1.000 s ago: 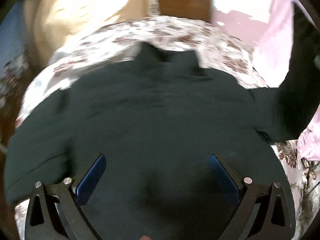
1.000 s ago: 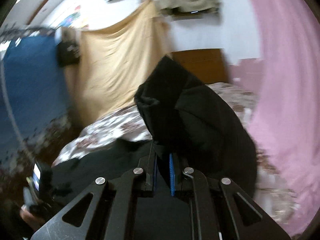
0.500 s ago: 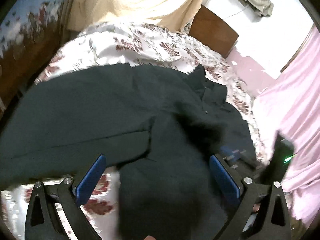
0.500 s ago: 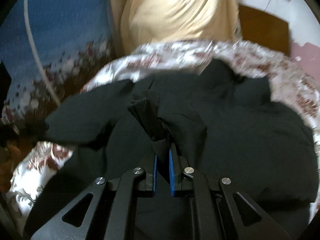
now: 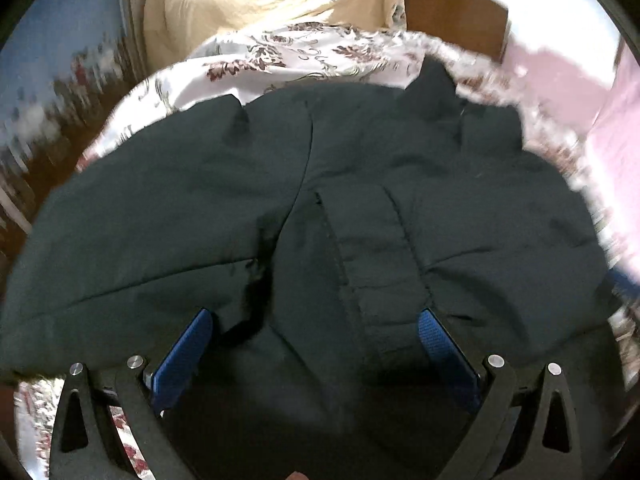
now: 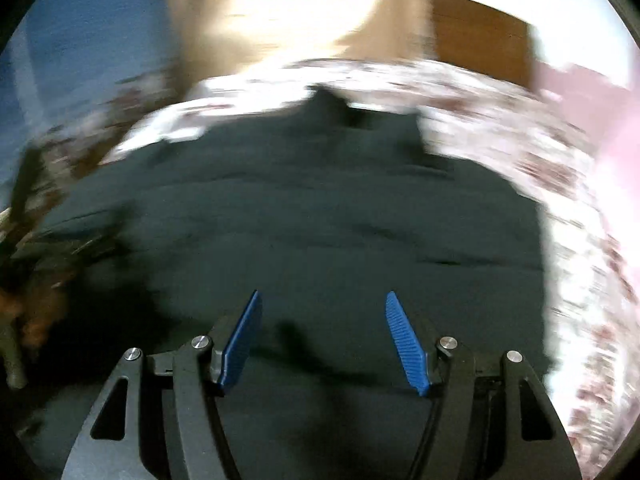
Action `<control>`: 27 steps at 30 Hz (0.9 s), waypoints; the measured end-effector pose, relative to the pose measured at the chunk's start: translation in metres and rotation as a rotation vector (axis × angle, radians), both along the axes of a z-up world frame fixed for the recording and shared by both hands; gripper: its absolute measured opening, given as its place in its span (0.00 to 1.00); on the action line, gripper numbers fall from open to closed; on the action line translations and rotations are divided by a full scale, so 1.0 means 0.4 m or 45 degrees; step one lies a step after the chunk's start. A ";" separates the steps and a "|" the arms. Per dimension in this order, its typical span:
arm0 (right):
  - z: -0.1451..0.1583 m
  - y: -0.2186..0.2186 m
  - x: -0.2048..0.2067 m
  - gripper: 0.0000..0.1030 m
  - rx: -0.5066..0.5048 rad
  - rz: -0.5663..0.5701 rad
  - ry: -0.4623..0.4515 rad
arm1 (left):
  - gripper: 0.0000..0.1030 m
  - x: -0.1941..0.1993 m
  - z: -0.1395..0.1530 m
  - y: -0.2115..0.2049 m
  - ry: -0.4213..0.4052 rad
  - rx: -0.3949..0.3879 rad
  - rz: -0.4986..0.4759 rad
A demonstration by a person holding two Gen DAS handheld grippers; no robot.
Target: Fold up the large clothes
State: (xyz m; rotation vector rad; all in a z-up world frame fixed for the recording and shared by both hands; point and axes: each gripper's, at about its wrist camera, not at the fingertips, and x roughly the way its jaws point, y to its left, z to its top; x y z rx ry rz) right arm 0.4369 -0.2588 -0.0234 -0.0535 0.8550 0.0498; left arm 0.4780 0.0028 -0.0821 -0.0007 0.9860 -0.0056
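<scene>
Lying on the flowered bedspread [image 5: 304,56], the dark jacket [image 5: 360,184] showed no readable label; left gripper [image 5: 316,336] gaped, right gripper [image 6: 324,320] jaws just opened, gripping nothing.

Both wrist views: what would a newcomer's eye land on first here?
A big dark jacket fills the middle of both views, spread over a floral bedsheet, collar at the far end. In the foreground, the blue-padded left gripper and right gripper both stand open over the cloth, the right having just opened; nothing is pinched.
</scene>
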 end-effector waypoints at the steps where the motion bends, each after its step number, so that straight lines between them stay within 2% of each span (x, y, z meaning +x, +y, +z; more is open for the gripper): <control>1: -0.015 -0.070 0.015 0.58 -0.034 -0.097 -0.005 | 1.00 0.002 -0.014 -0.021 -0.003 0.082 -0.003; 3: -0.044 -0.178 0.041 0.57 -0.046 -0.256 0.018 | 1.00 -0.002 -0.025 -0.031 -0.014 0.149 -0.008; 4: -0.065 -0.237 0.048 0.57 0.003 -0.324 0.039 | 1.00 -0.002 -0.031 -0.036 -0.024 0.173 -0.008; 7: -0.115 -0.318 0.052 0.56 0.076 -0.406 0.066 | 1.00 0.004 -0.043 -0.034 -0.039 0.195 -0.001; 10: -0.176 -0.302 0.066 0.56 0.092 -0.381 0.108 | 1.00 -0.002 -0.056 -0.043 -0.061 0.225 0.006; 13: -0.207 -0.288 0.076 0.58 0.086 -0.379 0.095 | 1.00 -0.010 -0.063 -0.054 -0.087 0.249 0.011; 20: -0.208 -0.302 0.076 0.60 0.122 -0.378 0.078 | 1.00 -0.025 -0.064 -0.056 -0.115 0.248 0.015; 22: -0.205 -0.302 0.079 0.65 0.124 -0.367 0.074 | 1.00 -0.027 -0.056 -0.050 -0.110 0.227 0.012; 25: -0.177 -0.284 0.082 0.74 0.080 -0.365 0.075 | 1.00 -0.041 -0.025 -0.019 -0.069 0.120 -0.017; 27: -0.139 -0.254 0.067 0.90 0.107 -0.366 0.037 | 1.00 -0.076 0.019 0.024 -0.057 -0.044 -0.032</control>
